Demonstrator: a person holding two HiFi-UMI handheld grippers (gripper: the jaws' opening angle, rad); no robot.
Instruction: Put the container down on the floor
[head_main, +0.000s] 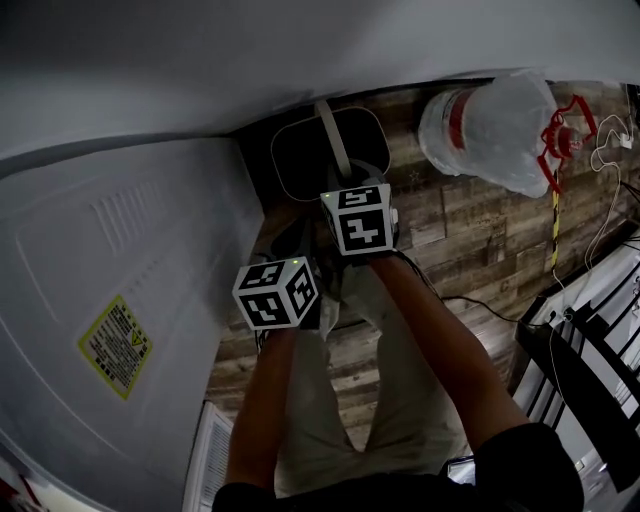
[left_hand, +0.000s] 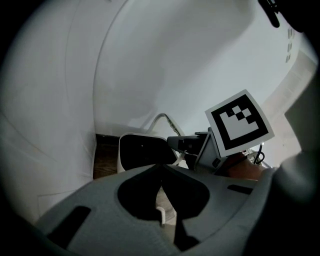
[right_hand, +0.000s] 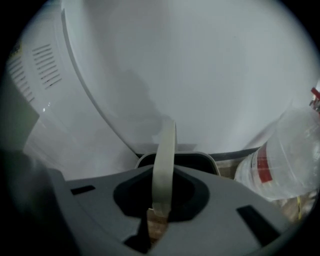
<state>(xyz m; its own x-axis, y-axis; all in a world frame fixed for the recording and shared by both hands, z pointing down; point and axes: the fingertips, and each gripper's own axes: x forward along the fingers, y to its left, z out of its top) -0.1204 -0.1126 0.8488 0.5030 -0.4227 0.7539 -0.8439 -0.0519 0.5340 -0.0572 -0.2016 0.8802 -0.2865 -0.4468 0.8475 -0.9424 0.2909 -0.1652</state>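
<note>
Wood-plank floor (head_main: 450, 240), white wall at 12 o'clock, white appliance (head_main: 120, 250) from 7 to 10. Left tool (left_hand: 162, 167): jaws together, nothing in them, idle near centre. Container (head_main: 300, 150) at 12, close to the wall. Right tool (right_hand: 160, 207) clamped on its upright handle (right_hand: 164, 160). Can't tell if the base touches down. Advice: lower straight, handle vertical, release only once it goes slack. Inside reads dark, contents not visible. Plastic-wrapped water jug (head_main: 490, 125) at 1–2, fill unclear.
</note>
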